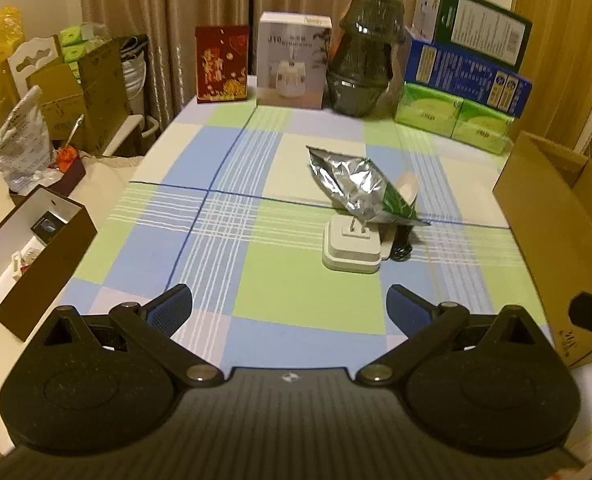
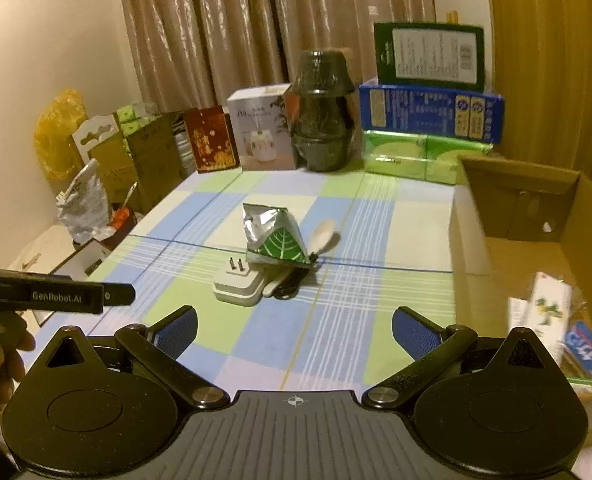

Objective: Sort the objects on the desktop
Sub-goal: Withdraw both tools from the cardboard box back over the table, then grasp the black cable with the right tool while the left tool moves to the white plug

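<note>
Both grippers stood wide open and empty above the near edge of the checked tablecloth (image 1: pixel 256 280). The white plug adapter (image 1: pixel 351 246), prongs up, lay ahead of the left gripper (image 1: pixel 290 306) and slightly to its right; from the right gripper (image 2: pixel 294 330) it lay ahead and to the left. A foil packet (image 1: pixel 359 186) rested against the adapter's far side. By my judgement, the cardboard box (image 2: pixel 535 216) favoured the right gripper for drop-off.

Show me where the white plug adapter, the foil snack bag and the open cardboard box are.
white plug adapter (image 1: pixel 351 249), left wrist view, top face.
foil snack bag (image 1: pixel 355 184), left wrist view, crinkled silver side.
cardboard box (image 2: pixel 527 184), right wrist view, back inner wall.
</note>
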### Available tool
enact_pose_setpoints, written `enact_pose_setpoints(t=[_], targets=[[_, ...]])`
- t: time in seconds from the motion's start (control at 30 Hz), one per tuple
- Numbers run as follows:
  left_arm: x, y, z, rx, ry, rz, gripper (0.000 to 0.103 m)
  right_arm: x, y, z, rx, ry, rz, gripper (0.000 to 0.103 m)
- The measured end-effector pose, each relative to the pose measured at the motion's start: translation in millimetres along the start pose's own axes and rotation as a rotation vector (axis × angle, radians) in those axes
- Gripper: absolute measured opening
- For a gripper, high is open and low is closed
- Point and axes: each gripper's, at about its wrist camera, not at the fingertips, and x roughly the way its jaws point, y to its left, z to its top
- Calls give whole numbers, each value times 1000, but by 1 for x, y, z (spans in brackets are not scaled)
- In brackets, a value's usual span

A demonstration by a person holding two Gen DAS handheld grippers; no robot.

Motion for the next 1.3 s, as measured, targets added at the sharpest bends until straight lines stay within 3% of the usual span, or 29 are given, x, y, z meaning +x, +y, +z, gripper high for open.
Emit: enact_pose_setpoints(t=[0.43,0.7,1.0,1.3], targets=[[80,-3,-3,-21,64,-86,101,97,-25,9,57,44,-14,101],[112,-13,15,28,41,-122,101,131,-36,20,54,67,7,99],[138,-27,19,94,41,-160,92,147,-53,22,57,100,-4,70],[153,-25,23,77,44,-208,80,160,-59,22,76,144,13,67]])
